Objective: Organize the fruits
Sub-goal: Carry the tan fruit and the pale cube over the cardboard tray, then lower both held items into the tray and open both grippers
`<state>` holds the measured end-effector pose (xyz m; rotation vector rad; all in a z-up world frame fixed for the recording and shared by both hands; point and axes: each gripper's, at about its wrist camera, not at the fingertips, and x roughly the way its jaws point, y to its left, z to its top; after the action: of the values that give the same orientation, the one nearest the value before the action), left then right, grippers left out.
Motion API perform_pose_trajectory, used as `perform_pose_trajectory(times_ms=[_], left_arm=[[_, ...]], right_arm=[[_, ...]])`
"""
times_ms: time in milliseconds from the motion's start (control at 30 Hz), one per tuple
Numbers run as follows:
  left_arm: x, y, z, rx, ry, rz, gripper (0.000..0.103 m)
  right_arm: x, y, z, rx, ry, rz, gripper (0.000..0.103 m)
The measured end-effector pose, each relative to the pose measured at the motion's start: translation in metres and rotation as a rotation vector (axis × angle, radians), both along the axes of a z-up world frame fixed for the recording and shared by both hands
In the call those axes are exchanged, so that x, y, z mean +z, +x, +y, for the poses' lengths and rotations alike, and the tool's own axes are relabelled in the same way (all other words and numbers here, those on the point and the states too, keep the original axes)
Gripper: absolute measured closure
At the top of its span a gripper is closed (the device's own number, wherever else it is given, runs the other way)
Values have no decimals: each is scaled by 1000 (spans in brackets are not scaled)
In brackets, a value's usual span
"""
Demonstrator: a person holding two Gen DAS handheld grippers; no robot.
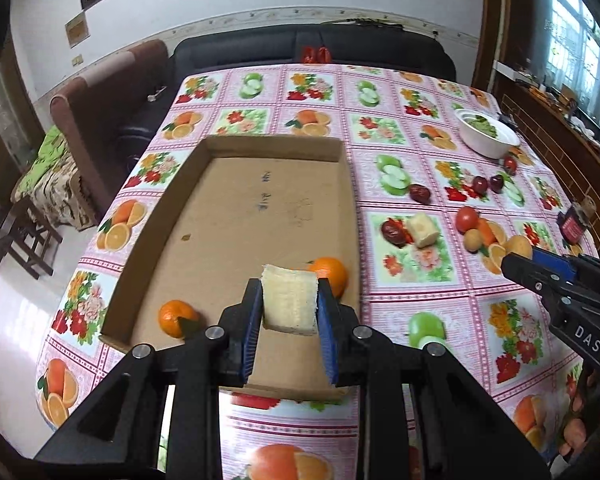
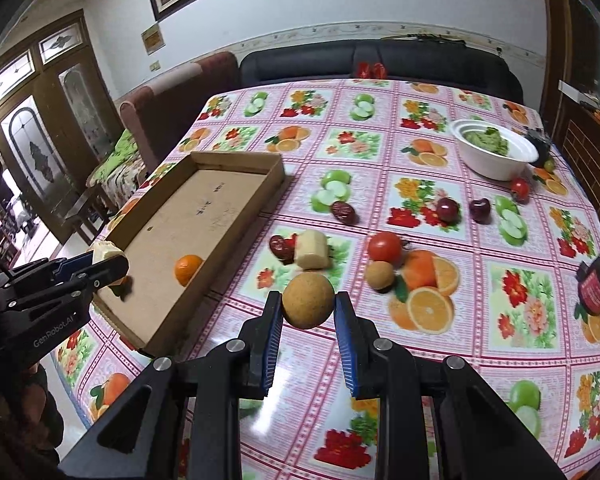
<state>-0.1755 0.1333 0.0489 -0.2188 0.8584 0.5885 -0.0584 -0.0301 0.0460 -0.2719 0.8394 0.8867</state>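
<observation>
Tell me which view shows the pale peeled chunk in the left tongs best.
The left wrist view: the pale chunk sits centred between the left tongs, clamped over the cardboard tray. The right wrist view shows only its tip at the left edge, above the tongs.

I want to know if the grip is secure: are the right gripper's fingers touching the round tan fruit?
Touching. The right wrist view shows both blue fingers pressed against the sides of the round tan fruit.
</observation>
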Motion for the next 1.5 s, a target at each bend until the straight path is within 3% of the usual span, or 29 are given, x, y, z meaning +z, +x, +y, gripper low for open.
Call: perform_pose_trajectory(times_ms=[700,1133,1300,1500], left_arm=[[-11,-19,55,100,-44,2,79],[-24,-29,109,191,-136,-10,79],[-28,-14,120,194,-139,6,79],[-48,6,135,209,-183,67,79]], right_arm=[[1,-15,66,114,-12,2,77],[-2,-30,130,244,21,37,77],[-15,-28,160,287,8,83,77],[-45,-21,198,312,-77,114,77]])
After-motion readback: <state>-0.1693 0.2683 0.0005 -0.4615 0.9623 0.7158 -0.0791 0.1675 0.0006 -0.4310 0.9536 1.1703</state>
